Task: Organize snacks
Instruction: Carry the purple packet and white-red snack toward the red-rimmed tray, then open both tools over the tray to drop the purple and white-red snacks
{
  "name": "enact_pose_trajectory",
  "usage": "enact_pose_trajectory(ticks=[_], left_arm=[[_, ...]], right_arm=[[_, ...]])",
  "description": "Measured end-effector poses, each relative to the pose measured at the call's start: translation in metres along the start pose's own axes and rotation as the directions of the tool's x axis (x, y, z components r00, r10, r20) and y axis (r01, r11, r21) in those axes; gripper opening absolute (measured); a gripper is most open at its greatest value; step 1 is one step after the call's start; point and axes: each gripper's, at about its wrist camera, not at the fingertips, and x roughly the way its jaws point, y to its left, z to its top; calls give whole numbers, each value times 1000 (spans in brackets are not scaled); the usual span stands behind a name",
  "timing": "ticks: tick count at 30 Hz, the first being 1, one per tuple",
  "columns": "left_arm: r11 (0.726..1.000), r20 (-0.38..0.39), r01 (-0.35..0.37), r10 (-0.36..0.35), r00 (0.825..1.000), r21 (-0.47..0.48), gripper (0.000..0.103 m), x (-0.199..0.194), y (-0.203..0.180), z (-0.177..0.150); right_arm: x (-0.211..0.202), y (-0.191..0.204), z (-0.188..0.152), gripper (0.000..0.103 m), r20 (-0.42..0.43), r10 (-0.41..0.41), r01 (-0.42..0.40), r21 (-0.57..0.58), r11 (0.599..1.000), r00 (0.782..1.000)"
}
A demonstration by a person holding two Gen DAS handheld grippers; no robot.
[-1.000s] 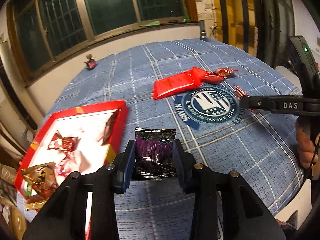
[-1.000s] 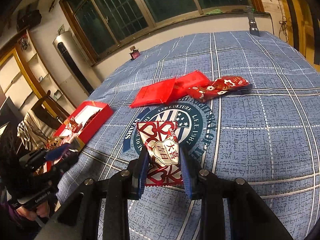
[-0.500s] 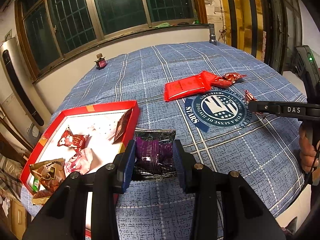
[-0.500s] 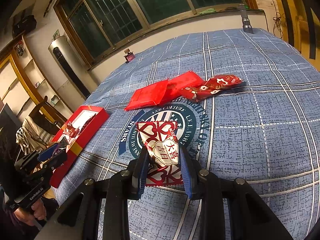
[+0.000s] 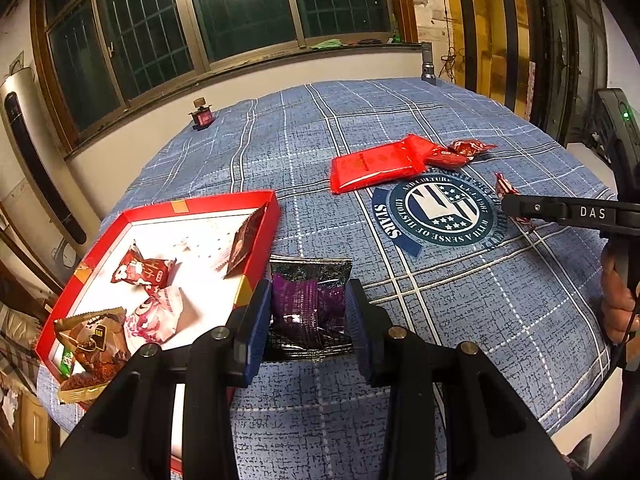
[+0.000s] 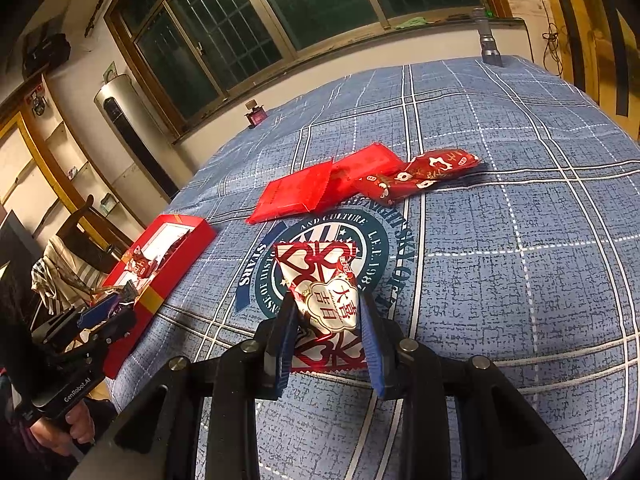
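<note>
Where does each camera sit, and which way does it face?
Left wrist: on the left tongs, looking down across the blue checked tablecloth at the gripped purple foil packet; right tongs at the right.
Right wrist: on the right tongs, gripping a red-and-white packet; left tongs lower left.
Shared: red cardboard tray, flat red pouch.

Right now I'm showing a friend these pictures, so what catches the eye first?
Each gripper clamps a snack: the left gripper a purple packet, the right gripper a red-and-white packet. A red tray of snacks sits at the table's left edge, and red packets lie mid-table.
</note>
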Motion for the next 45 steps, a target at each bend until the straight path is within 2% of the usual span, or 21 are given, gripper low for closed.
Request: enact_pose_trajectory(ticks=[8, 16, 24, 31, 34, 39, 42, 45], left_arm=[[998, -15, 40, -40, 999, 54, 35, 3, -18, 16], [995, 35, 50, -53, 998, 82, 35, -11, -36, 38], [998, 47, 45, -47, 998, 45, 35, -16, -21, 44], [996, 136, -14, 25, 990, -84, 35, -40, 47, 45], [986, 159, -93, 115, 981, -138, 35, -50, 84, 39], [944, 141, -212, 253, 957, -251, 35, -54, 152, 22], [914, 123, -268, 316, 941, -303, 35, -55, 185, 9], [897, 98, -291, 339, 936, -332, 35, -47, 205, 2]], right_arm=[[-2, -5, 2, 32, 20, -10, 9, 34, 999, 1000], [-1, -4, 2, 32, 14, 2, -3, 30, 1000, 1000], [-1, -5, 2, 32, 17, -4, 3, 37, 999, 1000], [1, 2, 4, 32, 20, -110, 109, 54, 993, 994], [9, 26, 6, 32, 7, -74, 74, 38, 997, 997], [27, 97, 22, 31, -6, 32, -32, -78, 996, 999], [46, 143, 36, 31, -29, 105, -108, -136, 985, 994], [69, 189, 48, 31, -55, 183, -190, -171, 967, 982]])
